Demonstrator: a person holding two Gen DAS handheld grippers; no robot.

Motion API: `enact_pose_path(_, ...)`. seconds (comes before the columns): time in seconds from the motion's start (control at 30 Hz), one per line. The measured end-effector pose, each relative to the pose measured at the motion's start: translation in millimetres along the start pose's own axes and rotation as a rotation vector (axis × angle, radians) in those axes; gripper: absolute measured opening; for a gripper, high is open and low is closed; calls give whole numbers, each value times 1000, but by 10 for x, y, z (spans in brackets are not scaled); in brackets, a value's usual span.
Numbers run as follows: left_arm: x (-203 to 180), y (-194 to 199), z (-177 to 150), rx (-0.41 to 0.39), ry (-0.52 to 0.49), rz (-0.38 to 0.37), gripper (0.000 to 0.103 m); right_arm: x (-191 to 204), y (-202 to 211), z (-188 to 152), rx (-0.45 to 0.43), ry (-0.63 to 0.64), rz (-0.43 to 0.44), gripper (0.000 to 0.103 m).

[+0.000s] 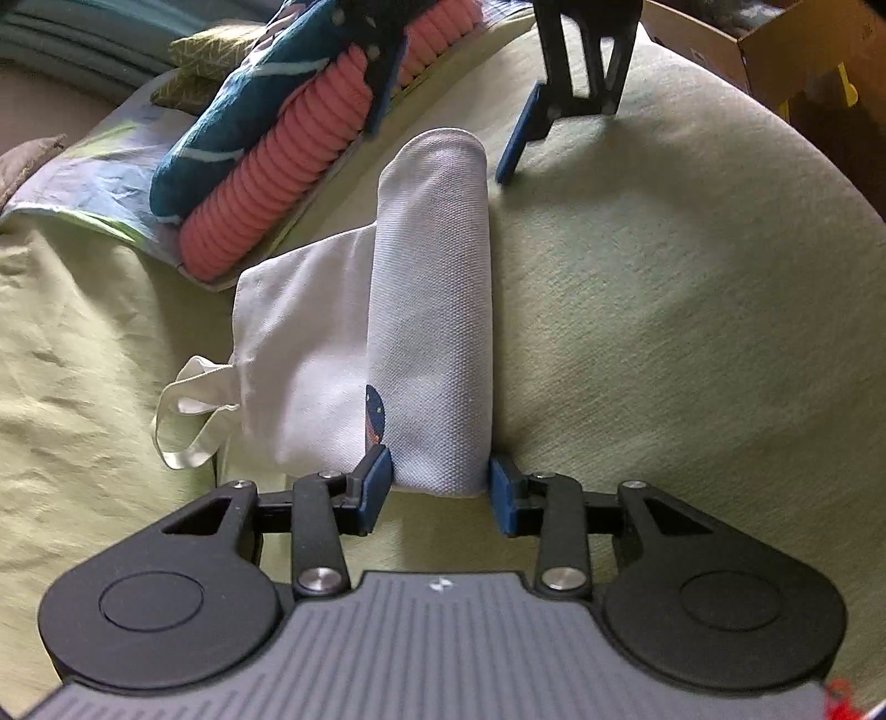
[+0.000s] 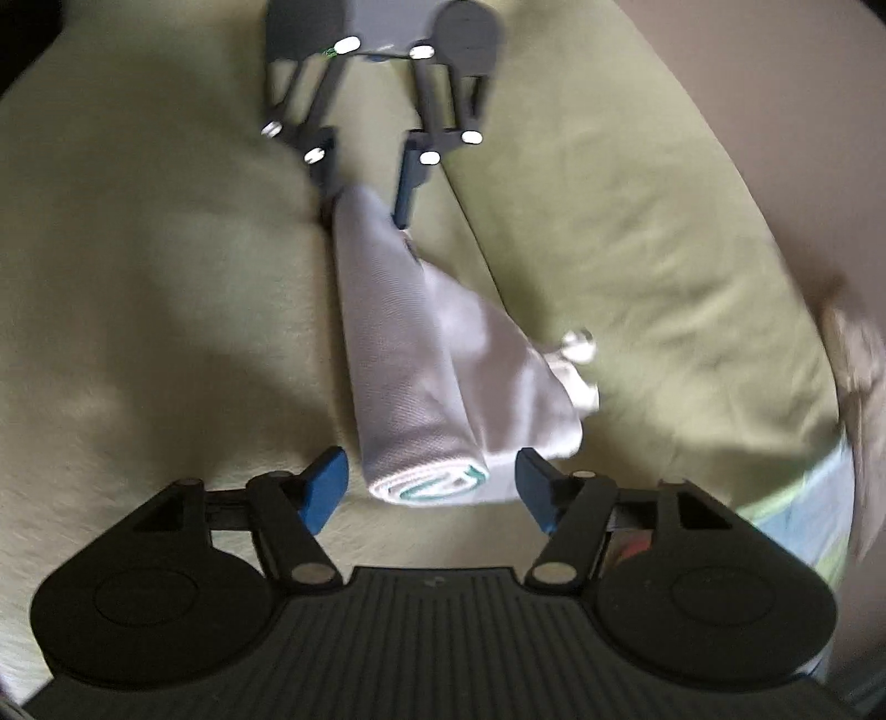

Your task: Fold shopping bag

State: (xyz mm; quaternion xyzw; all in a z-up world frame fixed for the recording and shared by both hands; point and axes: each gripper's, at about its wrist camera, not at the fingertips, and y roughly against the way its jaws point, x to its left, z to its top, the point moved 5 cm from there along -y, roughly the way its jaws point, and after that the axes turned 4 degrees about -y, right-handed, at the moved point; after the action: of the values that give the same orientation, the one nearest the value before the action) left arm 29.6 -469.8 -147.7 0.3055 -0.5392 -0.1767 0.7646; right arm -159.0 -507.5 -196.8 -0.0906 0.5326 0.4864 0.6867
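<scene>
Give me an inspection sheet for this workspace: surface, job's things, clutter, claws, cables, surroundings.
Surface: pale green fabric cover, lightly creased.
Job's things: white canvas shopping bag, rolled into a tube along one side, the rest flat; its white strap handles trail off the flat side.
Clutter: pink ribbed cushion and teal patterned cloth, stacked beside the bag.
Claws: left claw open, blue pads flanking the roll's near end; right claw open at the far end, not gripping.
Cables: nothing seen.
Surroundings: brown cardboard box beyond the cover's edge.
</scene>
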Motion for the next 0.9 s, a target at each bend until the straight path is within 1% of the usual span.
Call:
enact_pose_path(0.07, 27, -16, -1, -4, 7, -9, 43, 27, -82, 12, -20, 38, 13, 42)
enact_pose_path(0.13, 50, -21, -9, -11, 29, -19, 43, 14, -138, 9, -30, 18, 28, 41)
enact_pose_path(0.2, 100, -36, -12, -21, 71, -30, 43, -15, -162, 10, -18, -48, 44, 38)
enact_pose_path(0.3, 212, -64, 2, -30, 168, -56, 44, -107, -182, 91, 53, -227, 71, 37)
enact_pose_path(0.37, 269, -43, 11, -27, 229, -76, 44, -170, -136, 133, 80, -344, 111, 37)
enact_pose_path(0.5, 296, 100, 74, -27, 285, -148, 45, -223, 75, 188, 120, -507, 203, 37)
enact_pose_path(0.63, 278, 318, 213, -49, 315, -262, 45, -282, 374, 154, 145, -667, 335, 37)
enact_pose_path(0.73, 290, 392, 286, -58, 352, -339, 45, -356, 486, 78, 168, -821, 445, 37)
enact_pose_path(0.8, 336, 362, 298, -51, 391, -362, 45, -455, 466, -7, 179, -952, 508, 37)
enact_pose_path(0.9, 428, 261, 290, -30, 458, -382, 45, -638, 322, -194, 189, -1177, 588, 37)
